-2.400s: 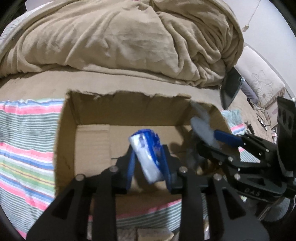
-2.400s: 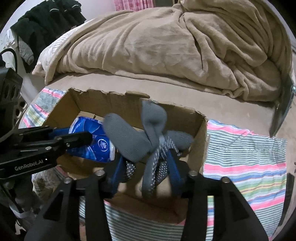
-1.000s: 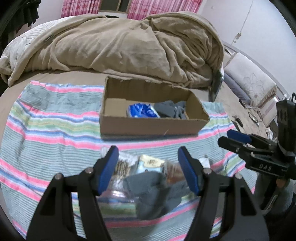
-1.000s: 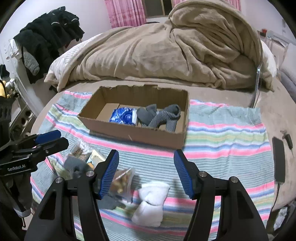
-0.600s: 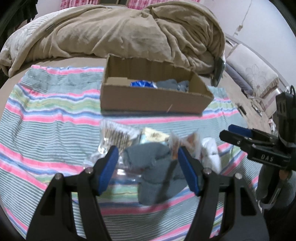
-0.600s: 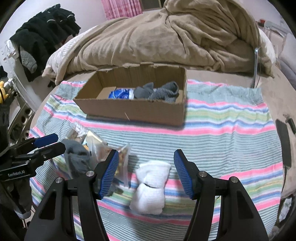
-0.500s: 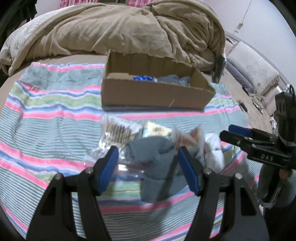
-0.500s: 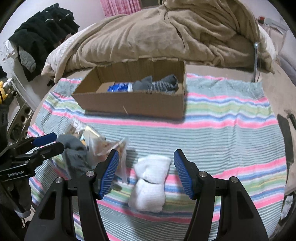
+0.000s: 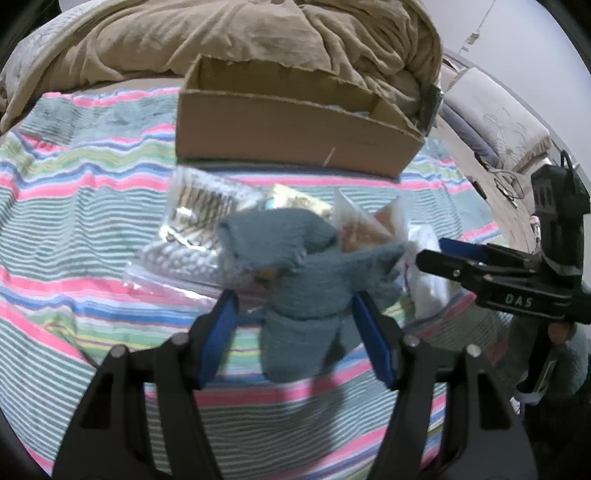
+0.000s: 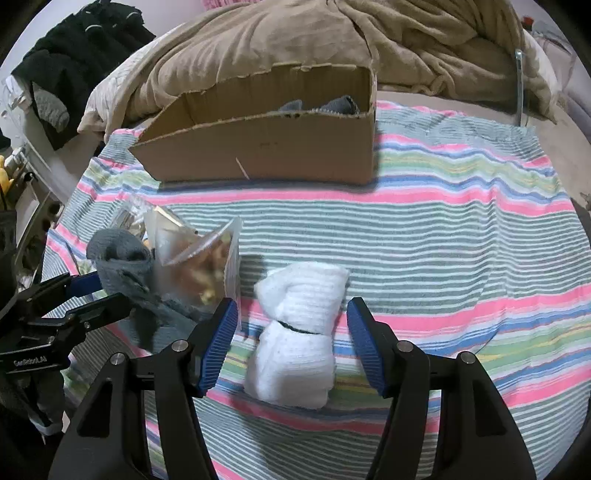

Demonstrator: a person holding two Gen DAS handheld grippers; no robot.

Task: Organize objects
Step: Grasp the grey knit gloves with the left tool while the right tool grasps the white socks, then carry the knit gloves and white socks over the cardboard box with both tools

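Observation:
A grey sock bundle [image 9: 295,273] lies on the striped cloth between the open jaws of my left gripper [image 9: 295,314]; it also shows in the right wrist view [image 10: 122,266]. A white rolled sock bundle [image 10: 299,325] lies between the open jaws of my right gripper [image 10: 290,325]. Neither gripper holds anything. Clear snack bags [image 9: 199,210] [image 10: 199,266] lie beside the grey socks. The cardboard box [image 9: 291,129] [image 10: 266,144] stands behind, with grey socks [image 10: 332,105] showing over its rim.
The striped cloth [image 10: 461,236] covers the bed. A crumpled tan blanket [image 9: 240,33] is heaped behind the box. Dark clothes [image 10: 74,48] hang at far left. A pillow [image 9: 506,125] lies at the right.
Both grippers let go of the tissue pack and grey socks in the box, pulled back, then dropped low. Now the left straddles the grey socks and the right the white socks.

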